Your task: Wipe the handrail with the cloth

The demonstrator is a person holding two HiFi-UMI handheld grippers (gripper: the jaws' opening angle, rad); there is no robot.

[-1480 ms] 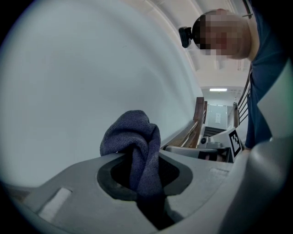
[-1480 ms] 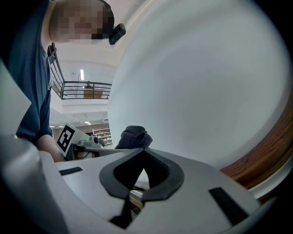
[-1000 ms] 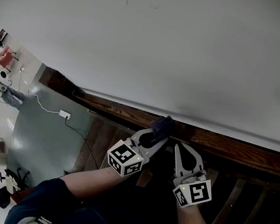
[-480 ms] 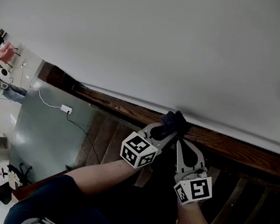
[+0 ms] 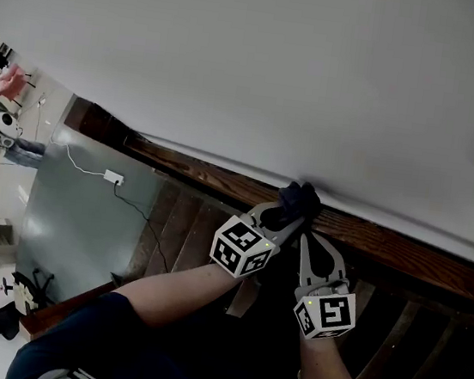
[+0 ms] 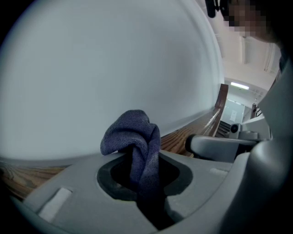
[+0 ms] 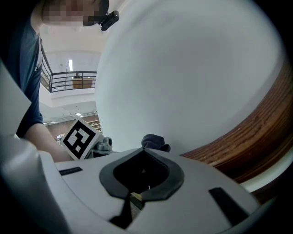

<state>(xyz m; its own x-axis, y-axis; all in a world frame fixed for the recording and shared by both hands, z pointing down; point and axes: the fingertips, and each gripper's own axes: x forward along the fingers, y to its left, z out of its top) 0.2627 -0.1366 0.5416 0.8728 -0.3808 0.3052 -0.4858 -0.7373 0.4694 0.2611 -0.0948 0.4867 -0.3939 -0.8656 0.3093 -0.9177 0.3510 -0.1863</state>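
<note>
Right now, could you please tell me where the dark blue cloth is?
The dark blue cloth is at the head view's centre, clamped in the left hand-held gripper and lying on the brown wooden handrail below the white wall.

The cloth (image 6: 132,137) was soft, matt, knitted fabric. The handrail (image 7: 258,135) was grained wood with a slight gloss. The wall (image 5: 320,83) looked smooth and matt.
</note>
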